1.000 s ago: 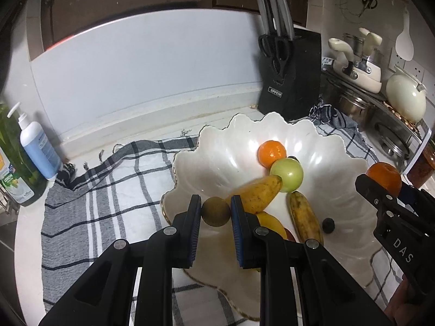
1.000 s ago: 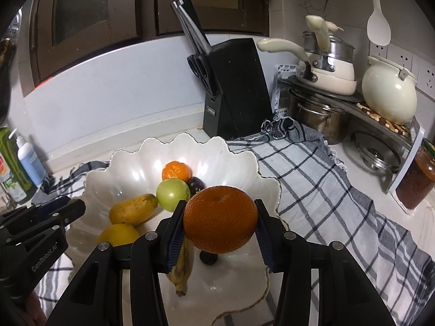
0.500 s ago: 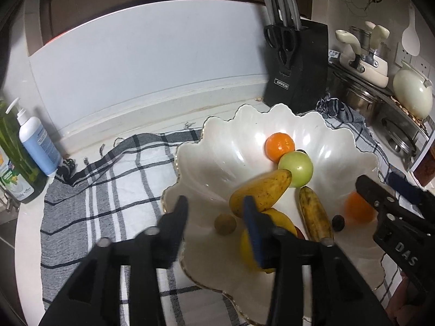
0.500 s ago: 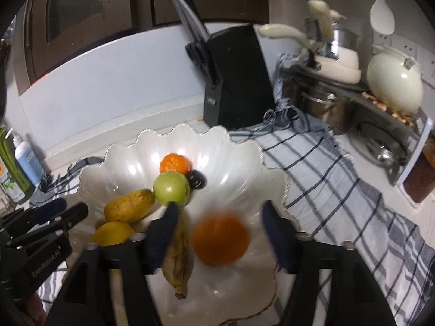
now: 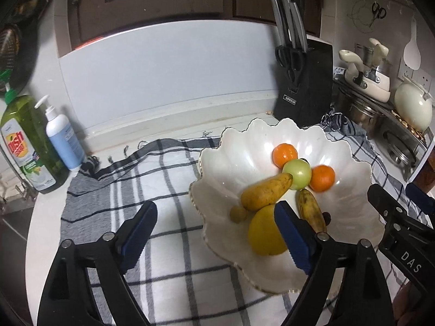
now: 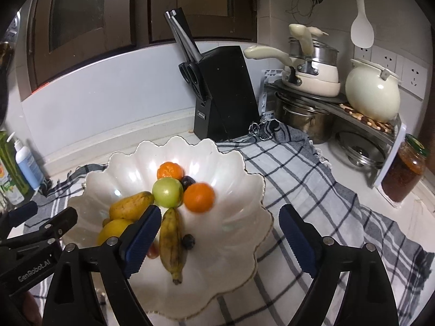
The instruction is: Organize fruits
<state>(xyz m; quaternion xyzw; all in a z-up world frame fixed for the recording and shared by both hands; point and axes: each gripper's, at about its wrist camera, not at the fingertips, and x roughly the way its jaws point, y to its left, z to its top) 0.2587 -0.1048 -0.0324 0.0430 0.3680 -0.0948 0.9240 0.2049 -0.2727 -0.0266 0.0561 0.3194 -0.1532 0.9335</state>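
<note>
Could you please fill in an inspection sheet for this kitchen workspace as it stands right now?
Surface: grey and white checked cloth spread over a pale countertop.
Job's things: white scalloped ceramic bowl holds two round oranges, a green apple, two yellow bananas, a yellow lemon, a small olive-brown round fruit and small dark fruits.
Clutter: green dish soap bottle, blue pump bottle, black knife block, cream pots, red sauce jar.
Grippers: left tongs and right tongs just opened, both empty.
Cables: nothing seen.
Surroundings: dark wooden cabinets, white wall sockets.
</note>
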